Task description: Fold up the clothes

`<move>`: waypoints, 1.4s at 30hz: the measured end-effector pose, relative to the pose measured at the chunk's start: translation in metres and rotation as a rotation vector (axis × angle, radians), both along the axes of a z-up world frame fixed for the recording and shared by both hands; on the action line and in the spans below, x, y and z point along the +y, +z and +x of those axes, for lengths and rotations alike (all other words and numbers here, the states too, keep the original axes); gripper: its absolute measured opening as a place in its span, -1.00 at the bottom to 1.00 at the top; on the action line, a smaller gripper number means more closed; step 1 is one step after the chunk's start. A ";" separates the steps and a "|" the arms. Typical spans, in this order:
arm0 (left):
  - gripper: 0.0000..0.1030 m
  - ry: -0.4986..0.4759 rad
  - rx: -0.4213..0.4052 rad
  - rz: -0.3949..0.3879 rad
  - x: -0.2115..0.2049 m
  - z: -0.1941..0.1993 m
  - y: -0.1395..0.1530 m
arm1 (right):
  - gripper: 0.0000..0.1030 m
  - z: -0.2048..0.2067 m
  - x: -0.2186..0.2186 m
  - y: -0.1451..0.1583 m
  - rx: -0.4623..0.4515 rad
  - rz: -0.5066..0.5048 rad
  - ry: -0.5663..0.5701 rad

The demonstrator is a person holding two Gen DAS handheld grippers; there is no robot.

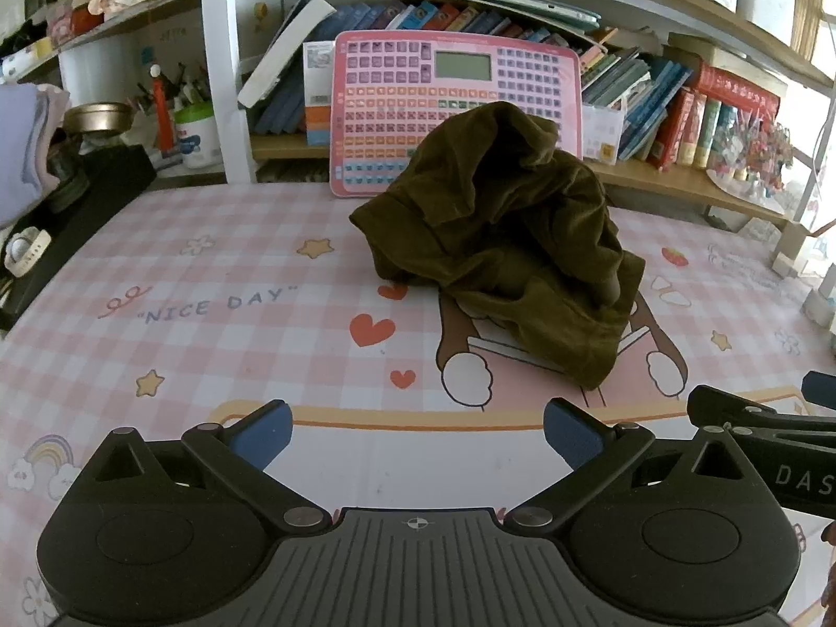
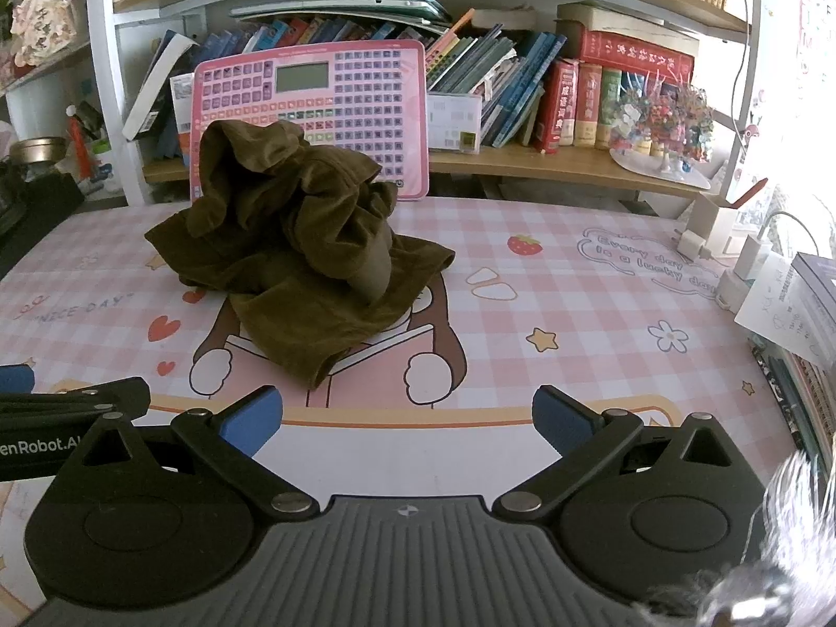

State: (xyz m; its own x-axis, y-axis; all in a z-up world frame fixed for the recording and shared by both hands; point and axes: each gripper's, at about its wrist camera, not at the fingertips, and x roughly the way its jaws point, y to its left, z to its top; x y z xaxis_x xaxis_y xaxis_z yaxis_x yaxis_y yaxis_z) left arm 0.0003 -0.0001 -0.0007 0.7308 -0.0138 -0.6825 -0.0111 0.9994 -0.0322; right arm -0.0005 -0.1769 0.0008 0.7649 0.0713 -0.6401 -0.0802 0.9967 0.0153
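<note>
A dark olive-brown garment (image 1: 507, 240) lies crumpled in a heap on the pink checked desk mat (image 1: 209, 313); in the right wrist view the same garment (image 2: 303, 251) sits left of centre on that mat (image 2: 575, 324). My left gripper (image 1: 418, 436) hovers over the mat's near edge, short of the heap, open with nothing between its blue pads. My right gripper (image 2: 407, 420) is beside it, also open and empty, with the garment's lowest corner just beyond its left pad. Each gripper's tip shows at the edge of the other's view.
A pink toy keyboard tablet (image 1: 454, 104) leans against the bookshelf right behind the heap. Books (image 2: 522, 89) fill the shelf. A black box (image 1: 68, 219) with a watch borders the mat on the left; chargers and a white holder (image 2: 716, 230) and papers (image 2: 789, 308) crowd the right.
</note>
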 end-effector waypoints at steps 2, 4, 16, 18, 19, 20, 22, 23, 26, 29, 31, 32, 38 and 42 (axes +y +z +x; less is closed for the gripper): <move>1.00 0.000 0.001 -0.001 0.000 0.000 -0.001 | 1.00 0.000 0.000 0.000 0.000 -0.001 0.000; 1.00 0.001 0.003 -0.001 0.000 0.000 -0.001 | 1.00 0.001 0.001 0.000 0.001 -0.001 0.000; 1.00 0.001 0.014 -0.003 0.000 0.002 -0.004 | 1.00 0.002 0.001 -0.001 0.001 -0.002 0.001; 1.00 0.001 0.016 -0.003 0.000 0.002 -0.004 | 1.00 0.002 0.001 -0.001 0.000 -0.003 0.002; 1.00 0.001 0.016 -0.003 0.000 0.002 -0.004 | 1.00 0.001 0.001 -0.001 0.000 -0.003 0.001; 1.00 0.002 0.016 -0.003 0.001 0.002 -0.005 | 1.00 0.001 0.001 -0.001 0.000 -0.004 0.001; 1.00 0.002 0.016 -0.003 0.001 0.003 -0.004 | 1.00 0.002 0.001 0.000 0.001 -0.004 0.001; 1.00 0.002 0.016 -0.003 0.001 0.002 -0.004 | 1.00 0.002 0.001 0.000 0.001 -0.004 0.001; 1.00 0.002 0.018 -0.003 0.000 0.002 -0.004 | 1.00 0.002 0.001 -0.001 0.001 -0.005 0.000; 1.00 0.003 0.019 -0.002 0.000 0.002 -0.004 | 1.00 0.002 0.002 -0.001 0.001 -0.005 0.000; 1.00 0.003 0.020 -0.002 0.000 0.002 -0.004 | 1.00 0.002 0.002 -0.001 0.001 -0.005 0.001; 1.00 0.004 0.021 -0.002 0.000 0.002 -0.005 | 1.00 0.002 0.002 -0.001 0.001 -0.004 0.001; 1.00 0.003 0.023 -0.002 0.001 0.002 -0.004 | 1.00 0.002 0.002 -0.001 0.000 -0.005 0.002; 1.00 0.003 0.025 -0.002 0.001 0.002 -0.004 | 1.00 0.002 0.002 -0.001 -0.001 -0.005 0.002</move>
